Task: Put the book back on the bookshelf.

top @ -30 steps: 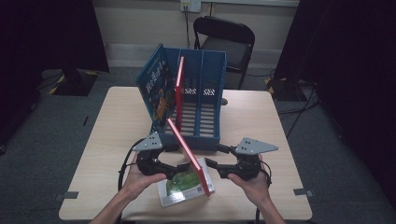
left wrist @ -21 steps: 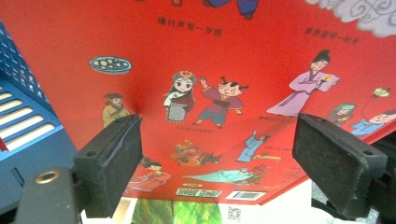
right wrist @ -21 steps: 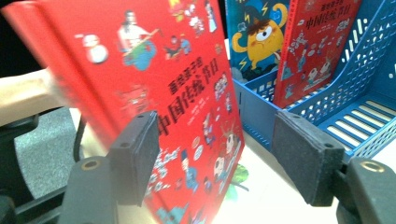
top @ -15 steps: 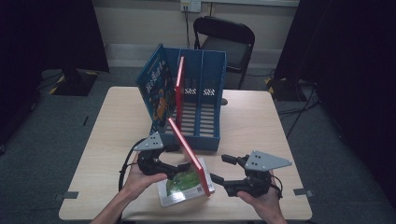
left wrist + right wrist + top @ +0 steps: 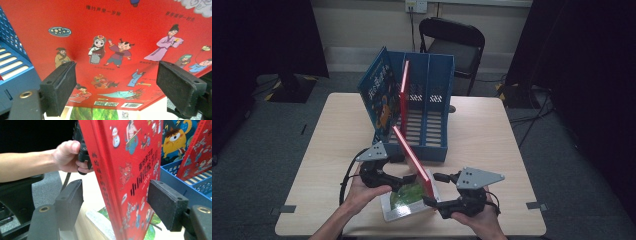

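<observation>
A red picture book (image 5: 412, 155) leans tilted against the front of a blue file rack (image 5: 432, 145), its lower edge resting on a green-and-white book (image 5: 407, 200) that lies flat near the table's front edge. My left gripper (image 5: 401, 169) stands open at the book's left face, and the red cover (image 5: 120, 37) spans the space between its jaws. My right gripper (image 5: 435, 189) is open at the book's near end. In the right gripper view the book's spine edge (image 5: 125, 170) stands between the two jaws with a gap on each side.
A blue book (image 5: 379, 95) leans on the rack's left side and a second red book (image 5: 404, 95) stands upright in a slot. A black folding chair (image 5: 457, 45) stands behind the table (image 5: 492, 130). The person's left hand (image 5: 67, 155) shows beyond the book.
My right gripper has moved back and to the left, from the book's right side to its near end, and now straddles the spine edge. The left gripper and the book have barely moved.
</observation>
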Tool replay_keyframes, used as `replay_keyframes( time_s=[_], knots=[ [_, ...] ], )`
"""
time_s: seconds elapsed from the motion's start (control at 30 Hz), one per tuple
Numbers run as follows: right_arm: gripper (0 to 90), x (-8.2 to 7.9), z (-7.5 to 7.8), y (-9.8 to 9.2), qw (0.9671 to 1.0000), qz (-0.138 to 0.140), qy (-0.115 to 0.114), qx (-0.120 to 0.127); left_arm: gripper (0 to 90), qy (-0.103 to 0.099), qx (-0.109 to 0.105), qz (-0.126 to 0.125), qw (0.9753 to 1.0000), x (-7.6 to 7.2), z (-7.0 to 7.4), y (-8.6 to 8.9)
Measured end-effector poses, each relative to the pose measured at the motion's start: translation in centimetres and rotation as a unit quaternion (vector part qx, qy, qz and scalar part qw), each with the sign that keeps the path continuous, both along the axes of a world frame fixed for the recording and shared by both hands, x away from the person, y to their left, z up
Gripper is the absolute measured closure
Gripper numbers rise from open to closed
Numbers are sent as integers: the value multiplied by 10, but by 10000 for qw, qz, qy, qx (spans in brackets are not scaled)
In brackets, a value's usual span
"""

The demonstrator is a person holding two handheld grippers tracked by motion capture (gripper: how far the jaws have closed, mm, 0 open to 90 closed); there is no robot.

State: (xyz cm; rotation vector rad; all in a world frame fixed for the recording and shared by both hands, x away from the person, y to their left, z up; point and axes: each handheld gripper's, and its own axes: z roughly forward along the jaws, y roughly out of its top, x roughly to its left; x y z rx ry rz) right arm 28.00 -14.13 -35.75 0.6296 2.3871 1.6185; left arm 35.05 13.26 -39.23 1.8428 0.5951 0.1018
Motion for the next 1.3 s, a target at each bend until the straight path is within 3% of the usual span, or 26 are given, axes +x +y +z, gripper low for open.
replay_keyframes(
  time_s=[0.3,0.43,0.57,0.73,0.9,1.07,1.3],
  knots=[
    [447,16,-14,23,9993,-250,3,-270,170,-5,-60,83,9999,0,0,-3],
    [512,16,-17,22,9988,-338,11,-357,173,8,-73,193,9998,3,-1,2],
    [514,17,-25,24,9982,-418,62,-431,175,53,-140,313,9994,6,-1,7],
    [595,15,-25,24,9970,-542,-67,-546,164,65,-162,394,9991,7,0,11],
    [690,17,-24,13,9956,-801,-139,-471,165,30,-234,506,9984,9,2,19],
    [732,21,-26,3,9949,-901,-205,-392,158,3,-289,567,9980,11,5,24],
    [756,29,-30,-5,9972,-712,-201,-113,158,-114,-254,567,9980,10,7,24]
  ],
)
